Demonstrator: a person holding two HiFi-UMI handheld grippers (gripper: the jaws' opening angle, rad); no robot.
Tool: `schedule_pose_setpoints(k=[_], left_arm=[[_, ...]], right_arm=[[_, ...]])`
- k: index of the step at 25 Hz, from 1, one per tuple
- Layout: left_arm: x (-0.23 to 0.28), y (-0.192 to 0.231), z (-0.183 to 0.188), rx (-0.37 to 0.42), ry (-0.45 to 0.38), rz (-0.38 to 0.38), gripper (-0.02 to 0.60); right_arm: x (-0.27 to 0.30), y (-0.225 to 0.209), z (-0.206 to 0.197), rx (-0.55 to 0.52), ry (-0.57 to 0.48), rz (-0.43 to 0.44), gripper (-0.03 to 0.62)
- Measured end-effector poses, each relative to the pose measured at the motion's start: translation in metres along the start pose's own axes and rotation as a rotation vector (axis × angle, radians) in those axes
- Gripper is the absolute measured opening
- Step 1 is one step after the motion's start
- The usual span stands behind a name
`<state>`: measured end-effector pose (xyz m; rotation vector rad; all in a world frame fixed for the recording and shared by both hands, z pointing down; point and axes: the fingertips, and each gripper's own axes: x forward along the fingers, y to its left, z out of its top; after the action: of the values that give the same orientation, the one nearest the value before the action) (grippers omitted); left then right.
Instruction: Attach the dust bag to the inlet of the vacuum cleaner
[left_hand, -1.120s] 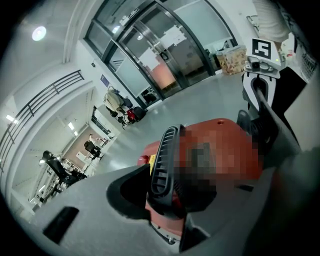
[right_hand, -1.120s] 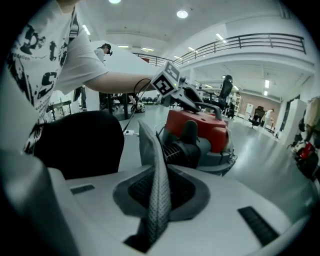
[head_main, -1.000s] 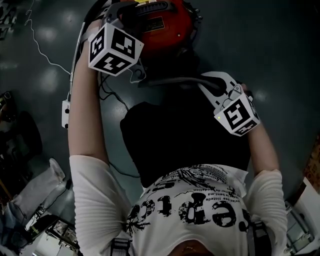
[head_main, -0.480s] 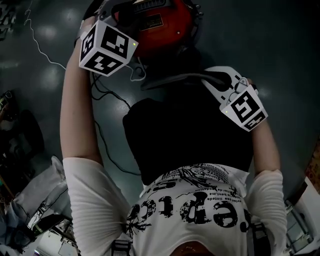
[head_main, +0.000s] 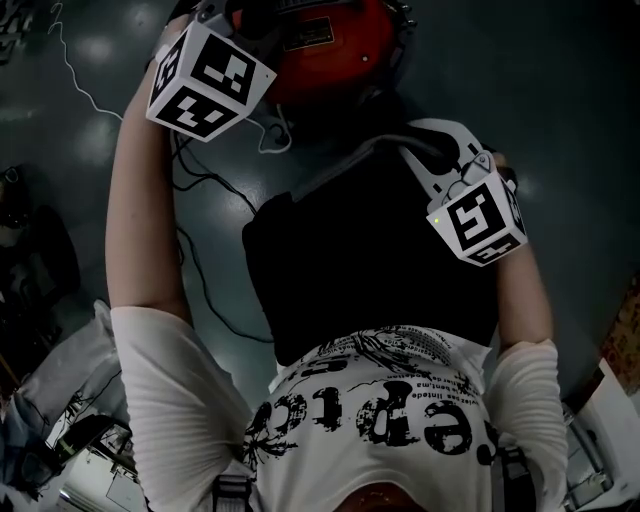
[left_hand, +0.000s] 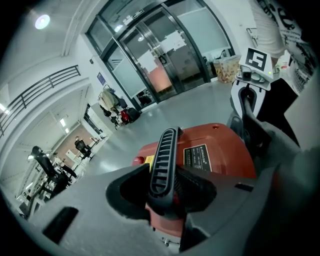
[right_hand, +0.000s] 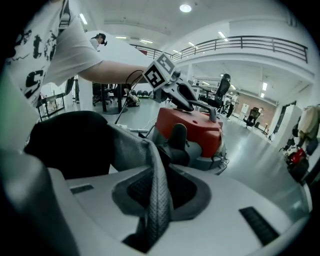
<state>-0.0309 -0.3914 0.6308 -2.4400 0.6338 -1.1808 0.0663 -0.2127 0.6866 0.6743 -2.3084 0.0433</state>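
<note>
The red vacuum cleaner (head_main: 330, 45) sits on the floor at the top of the head view. My left gripper (head_main: 250, 20) is shut on its black ribbed handle (left_hand: 164, 160), which stands between the pads. The black dust bag (head_main: 370, 270) hangs between the vacuum and the person's body. Its upper edge reaches the vacuum's near side. My right gripper (head_main: 415, 150) holds a grey mesh fold of the bag (right_hand: 157, 200) between its pads, and its jaws have just been opening a little. A black fitting (right_hand: 177, 142) on the vacuum (right_hand: 192, 125) shows just beyond that fold.
Black cables (head_main: 200, 200) and a thin white cable (head_main: 80, 90) trail over the dark glossy floor left of the vacuum. Clutter (head_main: 60, 430) lies at the lower left. The person's printed white shirt (head_main: 380, 420) fills the bottom of the head view.
The bag's upper edge by the right gripper now slants up toward the vacuum instead of lying level. The left gripper's cube sits slightly higher and further left in the picture.
</note>
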Motion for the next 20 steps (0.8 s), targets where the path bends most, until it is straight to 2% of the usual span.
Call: schedule_pose_setpoints(k=[5, 9, 11, 14, 15, 17, 18, 19, 20], left_arm=[[-0.002, 0.001, 0.000, -0.008, -0.011, 0.010, 0.132], [-0.001, 0.001, 0.001, 0.000, -0.011, 0.001, 0.133], [-0.001, 0.001, 0.001, 0.003, -0.027, 0.034, 0.133], [-0.006, 0.003, -0.001, -0.026, -0.055, 0.134, 0.150], [-0.011, 0.003, 0.003, -0.035, -0.076, 0.166, 0.155], [-0.029, 0.002, 0.019, -0.060, -0.151, 0.216, 0.160], [-0.041, 0.000, 0.029, -0.099, -0.207, 0.238, 0.160], [-0.055, -0.001, 0.038, -0.169, -0.276, 0.264, 0.160], [-0.071, -0.002, 0.045, -0.271, -0.352, 0.299, 0.158]], right_arm=[[0.004, -0.002, 0.003, 0.058, -0.037, -0.019, 0.046], [0.003, 0.001, 0.000, 0.078, -0.049, 0.032, 0.046], [0.002, -0.001, 0.000, 0.092, -0.064, 0.015, 0.053], [-0.002, -0.015, -0.002, 0.113, -0.085, -0.110, 0.181], [-0.004, -0.018, -0.002, 0.123, -0.093, -0.140, 0.213], [-0.010, -0.018, 0.002, 0.147, -0.123, -0.166, 0.215], [-0.017, -0.019, 0.008, 0.164, -0.152, -0.175, 0.215], [-0.025, -0.021, 0.017, 0.194, -0.196, -0.190, 0.215], [-0.036, -0.026, 0.027, 0.242, -0.258, -0.213, 0.215]])
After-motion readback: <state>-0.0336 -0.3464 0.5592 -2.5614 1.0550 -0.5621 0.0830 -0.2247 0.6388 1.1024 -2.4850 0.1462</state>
